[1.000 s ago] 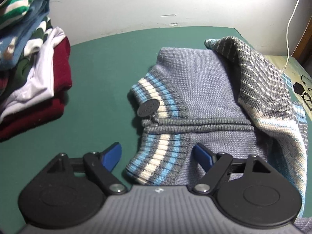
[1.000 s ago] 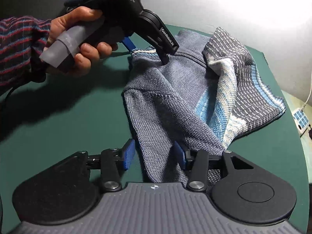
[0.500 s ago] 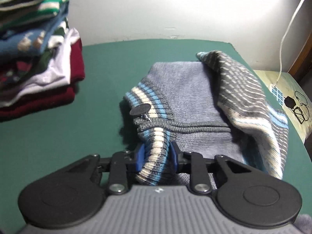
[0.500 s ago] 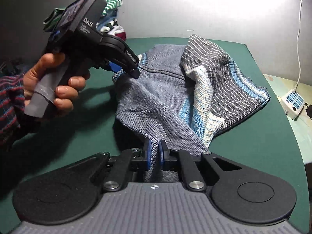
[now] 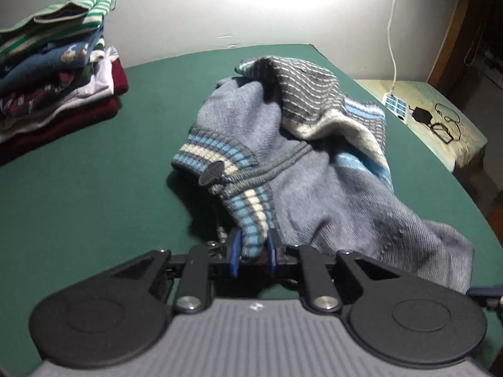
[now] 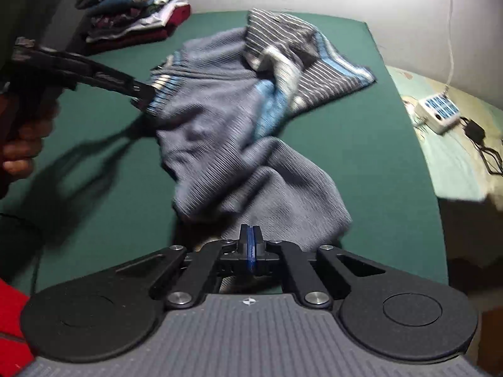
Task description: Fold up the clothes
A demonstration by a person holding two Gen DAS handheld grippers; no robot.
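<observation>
Grey-blue knit sweater: unfolded, bunched on the green worktop. Striped collar is pinched by the closing left gripper; a body edge is clamped by the right gripper, jaws fully clenched. Stack of folded clothes: already completed, well apart.

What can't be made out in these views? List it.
Right wrist view: whether the shut right gripper pinches the sweater; its own pads hide that.
Left wrist view: clothes pile cut off by the left edge.
Right wrist view: left hand blurred, half out of frame.
</observation>
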